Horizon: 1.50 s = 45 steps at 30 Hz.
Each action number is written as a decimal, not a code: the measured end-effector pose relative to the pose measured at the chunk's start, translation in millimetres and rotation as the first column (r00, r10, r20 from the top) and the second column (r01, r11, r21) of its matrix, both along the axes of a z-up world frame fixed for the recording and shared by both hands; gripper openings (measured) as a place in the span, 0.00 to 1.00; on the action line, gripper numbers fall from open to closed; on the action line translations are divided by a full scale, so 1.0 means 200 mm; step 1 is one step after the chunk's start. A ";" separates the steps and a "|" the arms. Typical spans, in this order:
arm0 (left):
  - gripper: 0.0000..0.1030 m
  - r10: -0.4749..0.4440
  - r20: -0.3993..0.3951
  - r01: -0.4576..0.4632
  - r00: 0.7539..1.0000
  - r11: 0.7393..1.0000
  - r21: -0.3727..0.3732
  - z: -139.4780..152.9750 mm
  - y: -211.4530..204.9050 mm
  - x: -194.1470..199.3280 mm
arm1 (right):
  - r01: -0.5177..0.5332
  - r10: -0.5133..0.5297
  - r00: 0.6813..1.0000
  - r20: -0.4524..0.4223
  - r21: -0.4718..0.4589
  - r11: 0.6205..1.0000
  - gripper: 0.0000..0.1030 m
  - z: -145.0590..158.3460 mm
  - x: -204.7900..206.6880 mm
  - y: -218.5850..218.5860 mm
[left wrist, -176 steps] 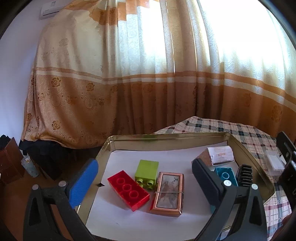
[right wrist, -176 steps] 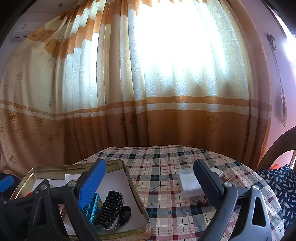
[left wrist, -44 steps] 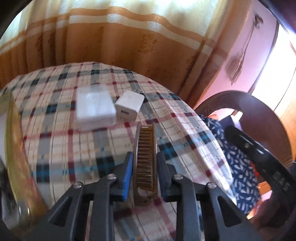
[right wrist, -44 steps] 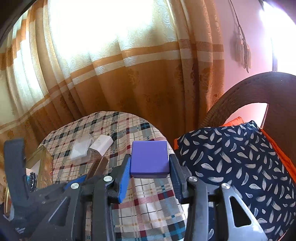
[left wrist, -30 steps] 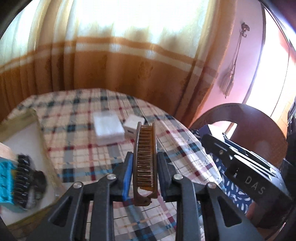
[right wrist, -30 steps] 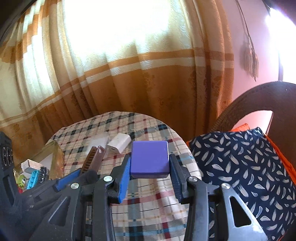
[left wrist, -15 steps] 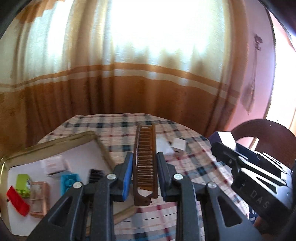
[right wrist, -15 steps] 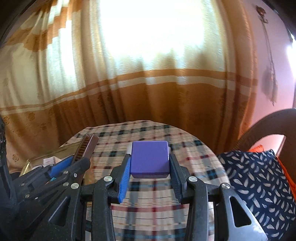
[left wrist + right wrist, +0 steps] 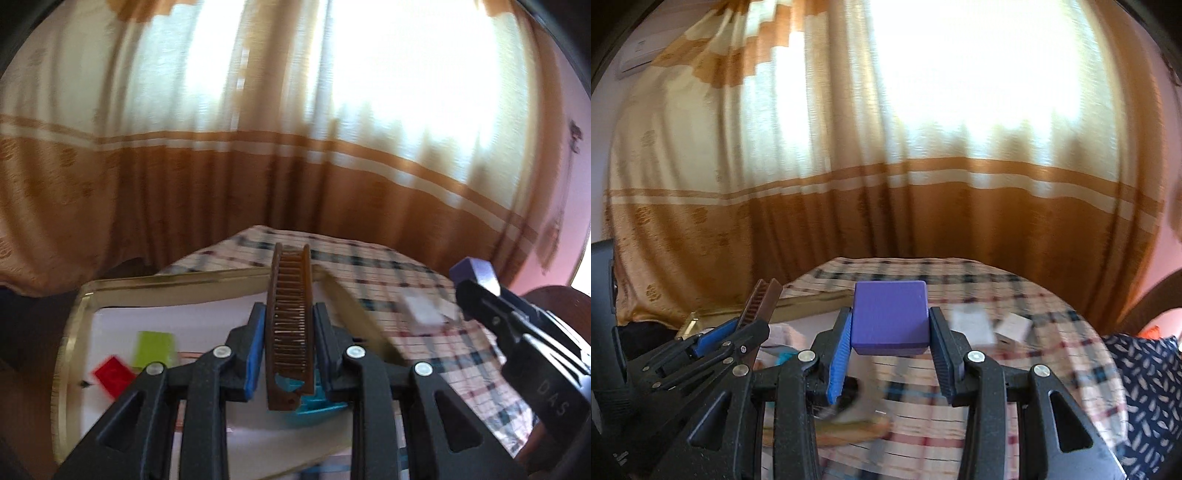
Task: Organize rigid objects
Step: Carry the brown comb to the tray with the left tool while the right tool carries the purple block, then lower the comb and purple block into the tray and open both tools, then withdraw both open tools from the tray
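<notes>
Both hands are up over the table and both are loaded. The left gripper [image 9: 290, 345] has its jaws clamped tight on a brown comb [image 9: 290, 325], gripped across its width with the teeth facing up and its long body running straight out ahead, the far end reaching past the fingertips. Below it sits the gold-rimmed tray [image 9: 70, 332] lined with white, and on that lining a lime-green block [image 9: 154, 349] lies just beside a red block [image 9: 112, 374], while a teal piece [image 9: 314, 404] peeks out from under the comb's near end (the picture is blurred, so finer detail is lost). Over on the right, the right gripper [image 9: 889, 345] is closed on a purple block [image 9: 889, 317], its pads pressing the two side faces and the flat top showing clean between them. That block hangs above the checked tablecloth [image 9: 1034, 373], beyond the tray's right-hand rim. Two white boxes [image 9: 973, 326] rest close together on the cloth to the right of the purple block. From the right wrist view the left gripper shows at the lower left with the comb angled up out of it; from the left wrist view the purple block shows at the far right. A tan and cream curtain [image 9: 886, 166] fills the background, bright with daylight.
</notes>
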<state>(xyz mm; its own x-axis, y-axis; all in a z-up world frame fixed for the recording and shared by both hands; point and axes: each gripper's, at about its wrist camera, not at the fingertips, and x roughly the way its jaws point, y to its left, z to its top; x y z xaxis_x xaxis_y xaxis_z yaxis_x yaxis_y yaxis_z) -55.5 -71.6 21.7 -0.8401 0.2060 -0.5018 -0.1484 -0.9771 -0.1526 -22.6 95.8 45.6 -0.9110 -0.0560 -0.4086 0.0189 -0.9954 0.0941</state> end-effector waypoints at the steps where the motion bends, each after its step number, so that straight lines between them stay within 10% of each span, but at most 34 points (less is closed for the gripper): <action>1: 0.23 0.022 0.001 -0.022 1.000 1.000 -0.004 0.00 -0.04 0.00 | -0.013 0.013 1.000 -0.004 0.004 1.000 0.42 0.00 -0.01 -0.03; 14: 0.23 0.207 0.055 -0.207 0.977 0.978 -0.005 -0.07 -0.40 -0.05 | -0.174 0.174 0.985 0.008 0.051 0.983 0.42 -0.03 -0.24 -0.45; 38: 0.23 0.301 0.141 -0.287 0.943 0.951 -0.114 -0.20 -0.41 -0.12 | -0.240 0.237 0.954 0.185 -0.005 0.971 0.42 -0.23 -0.49 -0.55; 41: 0.24 0.331 0.134 -0.312 0.934 0.940 -0.140 -0.20 -0.40 -0.11 | -0.256 0.256 0.953 0.164 -0.023 0.966 0.56 -0.22 -0.46 -0.54; 45: 0.81 0.376 0.080 -0.361 0.923 0.919 -0.158 -0.16 -0.40 -0.08 | -0.245 0.247 0.968 0.041 -0.046 0.968 0.78 -0.16 -0.36 -0.48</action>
<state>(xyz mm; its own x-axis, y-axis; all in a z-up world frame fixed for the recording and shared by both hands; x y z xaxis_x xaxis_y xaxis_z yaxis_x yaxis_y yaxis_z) -71.3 -150.6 -10.5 -0.7832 -0.1851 -0.5936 0.2355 -0.9718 -0.0077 -94.3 -1.2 12.6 -0.8472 -0.2933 -0.4430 0.2576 -0.9560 0.1404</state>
